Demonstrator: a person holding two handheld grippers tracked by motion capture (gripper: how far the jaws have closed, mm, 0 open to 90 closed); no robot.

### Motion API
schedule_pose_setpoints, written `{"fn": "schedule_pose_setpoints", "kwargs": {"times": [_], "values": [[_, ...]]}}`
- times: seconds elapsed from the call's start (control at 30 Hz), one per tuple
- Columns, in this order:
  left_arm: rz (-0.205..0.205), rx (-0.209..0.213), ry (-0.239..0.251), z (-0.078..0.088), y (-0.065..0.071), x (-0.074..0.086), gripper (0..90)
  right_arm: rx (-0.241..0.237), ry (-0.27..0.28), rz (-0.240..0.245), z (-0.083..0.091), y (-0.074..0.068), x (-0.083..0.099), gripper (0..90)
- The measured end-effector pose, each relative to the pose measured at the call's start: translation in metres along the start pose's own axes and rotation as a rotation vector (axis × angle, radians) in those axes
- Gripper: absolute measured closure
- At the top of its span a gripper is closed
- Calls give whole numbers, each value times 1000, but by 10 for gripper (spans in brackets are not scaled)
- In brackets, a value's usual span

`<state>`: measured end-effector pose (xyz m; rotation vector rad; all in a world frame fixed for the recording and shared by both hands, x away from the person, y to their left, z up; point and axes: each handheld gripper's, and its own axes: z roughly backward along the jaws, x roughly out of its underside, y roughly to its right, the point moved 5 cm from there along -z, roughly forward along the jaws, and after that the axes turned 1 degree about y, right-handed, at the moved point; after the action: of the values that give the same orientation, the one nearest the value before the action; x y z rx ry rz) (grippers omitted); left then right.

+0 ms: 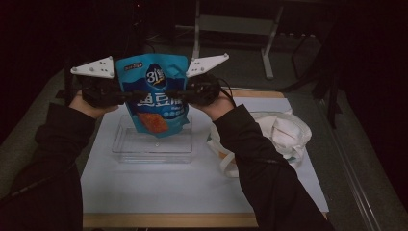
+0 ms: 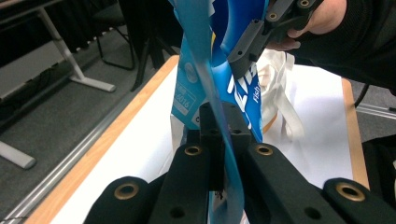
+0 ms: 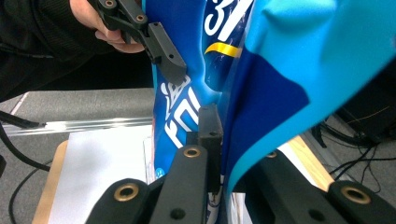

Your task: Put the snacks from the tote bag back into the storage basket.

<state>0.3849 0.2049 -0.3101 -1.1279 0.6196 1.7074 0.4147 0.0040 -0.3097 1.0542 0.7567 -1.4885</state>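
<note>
I have the blue snack pouch [image 1: 155,94] pinched from both sides and lifted clear of the counter [image 1: 144,192], hanging above the clear plastic tray [image 1: 153,154]. My left gripper [image 1: 126,97] has its jaws closed down on the pouch's left edge; in the left gripper view the film runs straight up between them, thin and edge-on. My right gripper [image 1: 179,94] does the same on the opposite edge, its jaws shut with the blue film folded between them.

So the pouch sits between my two pairs of jaws, upright, its printed face toward me and its bottom dangling just above the tray, which lies below and a little ahead of the jaws. A white cloth bag [image 1: 284,132] lies on the counter off to the right of my right jaws, well apart from the pouch.

I judge this as the carrying step, the pouch on its way into the tray. The next move calls for lowering both hands together, keeping the pouch level so neither edge slips, until its bottom rests inside the tray walls, and only then easing the jaws apart.
</note>
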Motion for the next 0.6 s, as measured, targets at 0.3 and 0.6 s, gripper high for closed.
{"fn": "schedule_pose_setpoints", "kwargs": {"times": [0.3, 0.6], "values": [[29, 12, -30, -7, -7, 27, 899, -10, -5, -47, -25, 0, 25, 883], [50, 22, -42, -16, -13, 49, 900, -8, -13, -64, -40, 2, 45, 883]]}}
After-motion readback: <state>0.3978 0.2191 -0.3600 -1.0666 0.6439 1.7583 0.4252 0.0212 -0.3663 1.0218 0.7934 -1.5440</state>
